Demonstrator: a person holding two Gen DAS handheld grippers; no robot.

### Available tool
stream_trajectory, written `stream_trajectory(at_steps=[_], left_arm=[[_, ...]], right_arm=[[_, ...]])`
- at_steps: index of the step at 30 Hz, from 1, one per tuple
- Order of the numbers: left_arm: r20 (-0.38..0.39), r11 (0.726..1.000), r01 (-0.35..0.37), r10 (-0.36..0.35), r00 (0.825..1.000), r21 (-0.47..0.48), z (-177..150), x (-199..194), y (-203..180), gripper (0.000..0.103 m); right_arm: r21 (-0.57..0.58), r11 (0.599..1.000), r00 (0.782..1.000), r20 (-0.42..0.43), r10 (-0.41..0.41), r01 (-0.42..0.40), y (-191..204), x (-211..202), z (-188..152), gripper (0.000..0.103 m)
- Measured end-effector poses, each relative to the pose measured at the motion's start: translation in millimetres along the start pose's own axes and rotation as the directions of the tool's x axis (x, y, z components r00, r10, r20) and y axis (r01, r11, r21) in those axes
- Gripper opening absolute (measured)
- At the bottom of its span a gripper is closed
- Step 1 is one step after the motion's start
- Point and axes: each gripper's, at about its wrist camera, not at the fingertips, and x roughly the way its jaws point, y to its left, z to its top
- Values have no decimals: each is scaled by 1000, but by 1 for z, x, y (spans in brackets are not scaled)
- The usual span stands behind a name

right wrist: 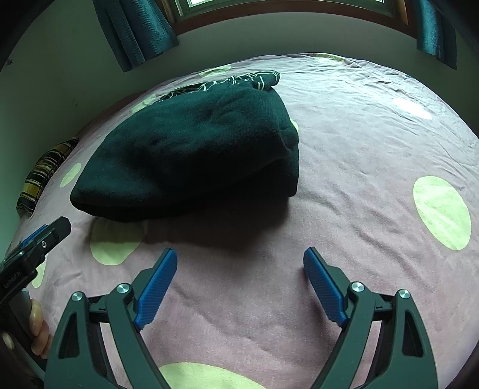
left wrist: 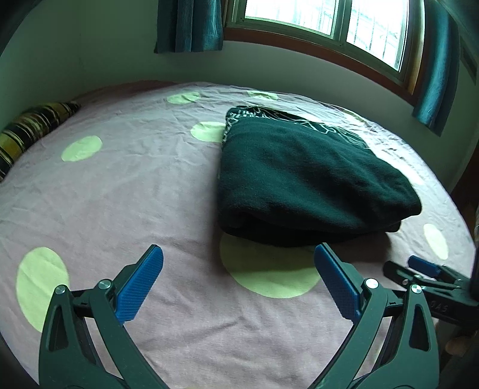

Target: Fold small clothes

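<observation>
One folded dark garment [left wrist: 311, 182] lies on one bed [left wrist: 149, 185]. Two grippers show, left [left wrist: 238, 263] and right [right wrist: 239, 263], each with two blue pads. One striped pillow [left wrist: 30, 128], one window [left wrist: 329, 27], two curtains [left wrist: 191, 24].

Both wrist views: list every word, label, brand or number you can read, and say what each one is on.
"GenRobot.AI", roughly, small and partly shadowed: on the body of the left gripper, seen in the right wrist view.
"DAS", only a partial read: on the body of the right gripper, seen in the left wrist view.
White line print on the dark green folded garment: a pattern, with no letters I can make out.
Spotted bedsheet: no text.
</observation>
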Motion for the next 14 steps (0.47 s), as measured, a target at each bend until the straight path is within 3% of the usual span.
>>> stream_trajectory(at_steps=[5,8,10,12,14], left_arm=[[78,998,46,-49,996,45,1,-14,-5,101],[166,994,-63,48,985,87,6,-30,-9,101],[134,987,-95,77,988,128,13,-30,-5,101],[95,986,-135,126,987,94,24,-27,14,101],[100,981,-194,192,976,14,44,-19,42,101]], right_arm=[[5,1000,1000,-9,17,-17,-1,1,-1,85],[22,998,999,-13,50,-50,-4,-6,4,85],[33,995,996,-13,93,-92,-11,-15,12,85],[41,993,994,9,112,-113,-21,-24,25,85],[54,991,993,34,117,-119,-31,-29,38,86]])
